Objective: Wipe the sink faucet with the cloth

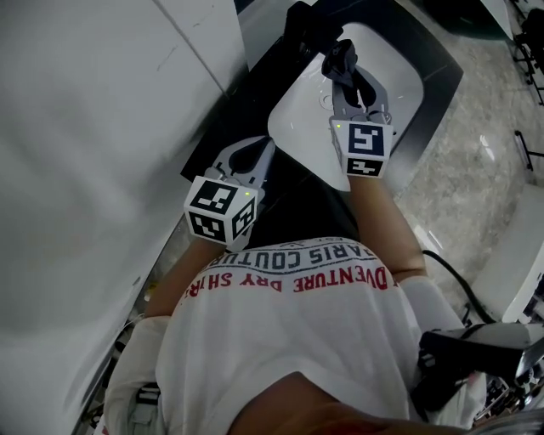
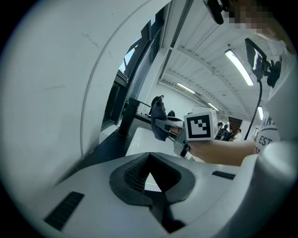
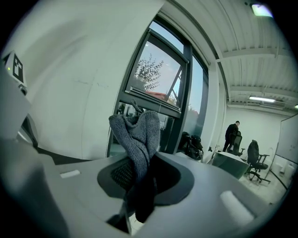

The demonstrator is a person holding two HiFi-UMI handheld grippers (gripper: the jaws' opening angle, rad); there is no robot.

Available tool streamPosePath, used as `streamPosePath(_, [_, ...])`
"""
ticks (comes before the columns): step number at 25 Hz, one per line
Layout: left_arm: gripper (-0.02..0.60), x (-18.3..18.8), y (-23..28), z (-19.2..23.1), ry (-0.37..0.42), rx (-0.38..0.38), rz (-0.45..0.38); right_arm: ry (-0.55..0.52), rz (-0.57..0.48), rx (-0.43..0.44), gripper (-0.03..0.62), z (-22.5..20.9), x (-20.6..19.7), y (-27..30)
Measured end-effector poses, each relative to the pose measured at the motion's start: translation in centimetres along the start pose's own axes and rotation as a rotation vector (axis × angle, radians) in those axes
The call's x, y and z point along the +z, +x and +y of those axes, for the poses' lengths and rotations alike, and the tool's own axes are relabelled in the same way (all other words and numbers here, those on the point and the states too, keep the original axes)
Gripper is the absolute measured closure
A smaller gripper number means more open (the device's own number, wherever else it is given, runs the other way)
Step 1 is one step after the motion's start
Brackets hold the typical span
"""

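Note:
A black faucet (image 1: 308,24) stands at the far rim of the white sink (image 1: 297,127). My right gripper (image 1: 347,75) reaches over the basin and is shut on a dark grey cloth (image 1: 340,58), which hangs close to the faucet spout. In the right gripper view the cloth (image 3: 137,135) sticks up in a fold from between the jaws of my right gripper (image 3: 139,160). My left gripper (image 1: 246,157) hovers over the sink's near left rim, shut and holding nothing. In the left gripper view my left gripper (image 2: 149,158) looks toward the faucet (image 2: 126,118), the cloth (image 2: 158,122) and the sink (image 2: 135,139).
A white wall panel (image 1: 102,127) runs close along the left of the black counter (image 1: 223,110). A dark-framed window (image 3: 158,69) stands behind the faucet. Office chairs (image 3: 253,158) and a person (image 3: 232,132) are far off to the right. Speckled floor (image 1: 476,144) lies right of the counter.

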State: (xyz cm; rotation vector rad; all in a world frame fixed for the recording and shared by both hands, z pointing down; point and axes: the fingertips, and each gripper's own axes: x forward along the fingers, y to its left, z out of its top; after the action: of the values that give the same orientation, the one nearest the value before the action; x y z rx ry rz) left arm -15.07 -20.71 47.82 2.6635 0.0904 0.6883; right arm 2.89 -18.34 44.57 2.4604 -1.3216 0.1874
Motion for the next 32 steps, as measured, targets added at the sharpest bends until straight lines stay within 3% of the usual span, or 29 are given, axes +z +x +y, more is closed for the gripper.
streamPosePath(5, [0.58, 0.7, -0.8, -0.9, -0.006, -0.011, -0.028, 0.021, 0.004, 0.105, 0.523, 1.5, 1.3, -3.4])
streamPosePath(10, [0.58, 1.8, -1.7, -2.5, 0.005, -0.007, -0.077, 0.075, 0.069, 0.296, 0.522, 3.8, 1.4, -7.7])
streamPosePath(14, [0.58, 1.9, -2.8, -5.2, 0.01, 0.04, -0.1, 0.142, 0.071, 0.458, 0.522, 4.8, 1.2, -12.3])
streamPosePath(20, [0.58, -1.6, -1.1, -12.1, -0.025, 0.199, -0.119, 0.089, 0.059, 0.703, 0.523, 2.6, -3.0, -18.1])
streamPosePath(27, [0.58, -6.2, 0.0, -24.5, -0.137, 0.486, -0.267, -0.035, -0.011, 1.048, 0.522, -3.2, -7.7, -27.9])
streamPosePath(32, [0.58, -8.1, -1.3, -34.8, -0.15, 0.567, -0.281, 0.014, -0.01, 1.189, 0.523, -6.8, -8.3, -36.6])
